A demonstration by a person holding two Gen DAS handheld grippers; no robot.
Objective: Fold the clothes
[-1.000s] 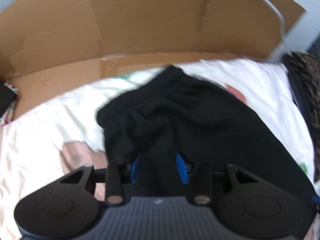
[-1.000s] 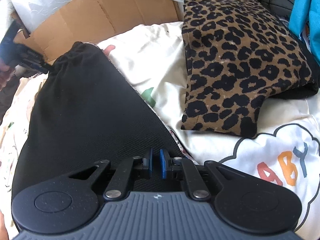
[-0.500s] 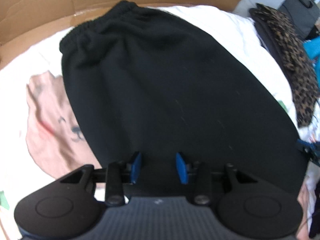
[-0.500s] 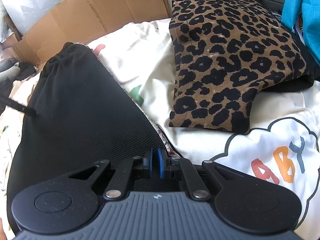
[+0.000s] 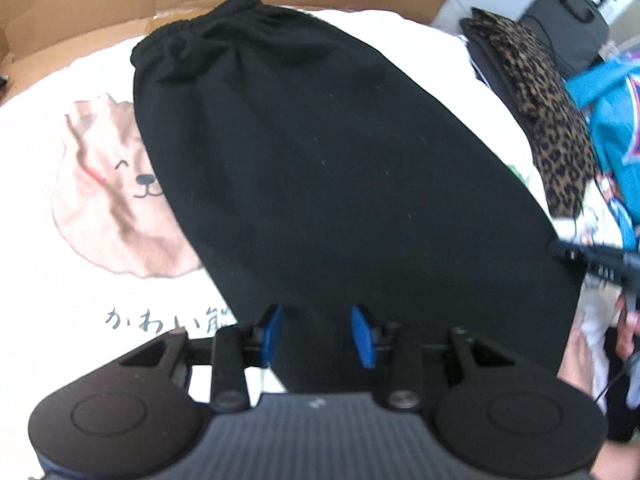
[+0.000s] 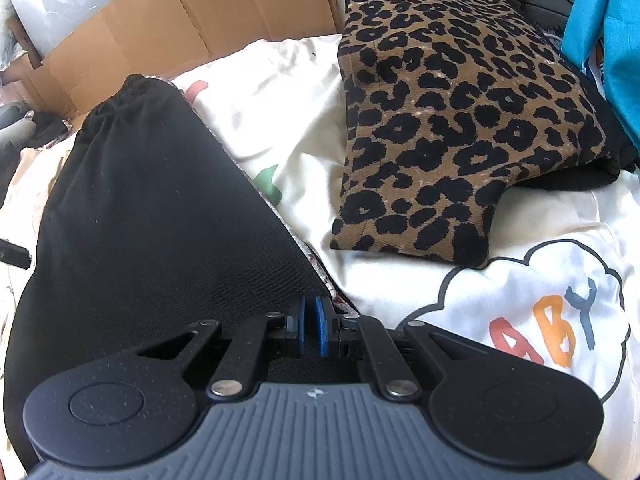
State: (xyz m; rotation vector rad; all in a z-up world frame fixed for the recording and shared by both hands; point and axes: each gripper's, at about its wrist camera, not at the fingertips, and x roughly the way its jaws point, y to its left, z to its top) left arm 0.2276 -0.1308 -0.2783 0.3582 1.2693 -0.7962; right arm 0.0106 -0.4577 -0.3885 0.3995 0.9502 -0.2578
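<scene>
The left tongs [image 5: 316,332] have swept back from the far cardboard [image 5: 100,4] to the near end of the black shorts [image 5: 340,168], and the garment now lies stretched flat along the bed [image 5: 48,264], waistband far, hem near. A second ago that fabric was bunched and lifted; now it is smooth, covering part of the bear print [image 5: 108,200]. The left tongs stand half apart over the near edge; whether the pads grip cloth I cannot tell. The right tongs [image 6: 310,322] have not budged, clenched on the right near corner of the shorts [image 6: 152,216], beside the leopard cushion [image 6: 452,120]. My read: the spread is done, and a fold can follow.
</scene>
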